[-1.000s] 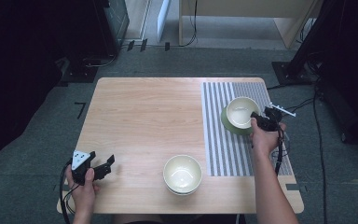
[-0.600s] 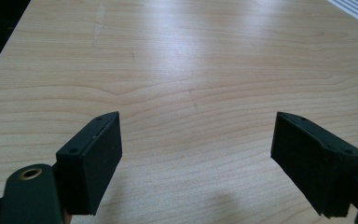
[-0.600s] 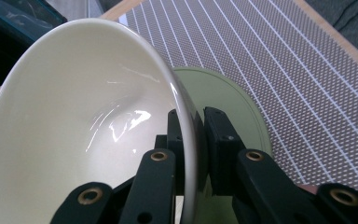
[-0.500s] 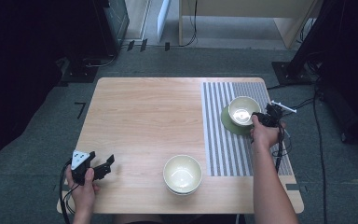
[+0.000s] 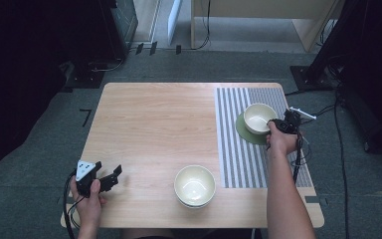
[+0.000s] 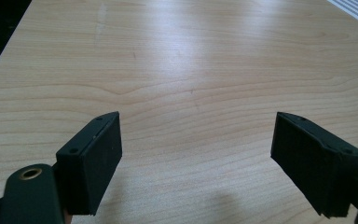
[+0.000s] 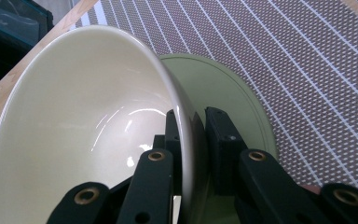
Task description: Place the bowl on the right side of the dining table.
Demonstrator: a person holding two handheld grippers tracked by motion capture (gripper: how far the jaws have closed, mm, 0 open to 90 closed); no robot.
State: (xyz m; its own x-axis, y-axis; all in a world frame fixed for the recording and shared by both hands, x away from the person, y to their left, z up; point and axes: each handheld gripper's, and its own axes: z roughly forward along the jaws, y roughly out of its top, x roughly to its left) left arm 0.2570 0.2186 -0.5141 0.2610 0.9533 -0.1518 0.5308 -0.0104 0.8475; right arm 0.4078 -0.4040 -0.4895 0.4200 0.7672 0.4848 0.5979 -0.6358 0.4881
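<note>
Nearest to us, at the front left corner of the wooden surface [image 5: 154, 129], our left gripper [image 5: 110, 178] rests in the left hand [image 5: 88, 201] with its fingers [image 6: 91, 161] spread wide apart and nothing between them; in the left gripper view we see bare wood grain beneath them. A little farther in, near the front edge and towards the middle, stands a cream bowl [image 5: 194, 185], which seems to sit on a second one stacked under it, well apart from both grippers.

Beyond that, on the right side, lies a grey striped mat [image 5: 238, 149]. On it rests a green saucer [image 5: 245, 130], and on the saucer sits a second cream bowl [image 5: 258, 117]. Our right gripper [image 5: 274, 124], held in the right hand [image 5: 282, 141], has its fingers [image 7: 219, 140] clamped on this bowl's rim, one inside the wall and one outside, as the right gripper view shows. The bowl looks tilted over the saucer there.
</note>
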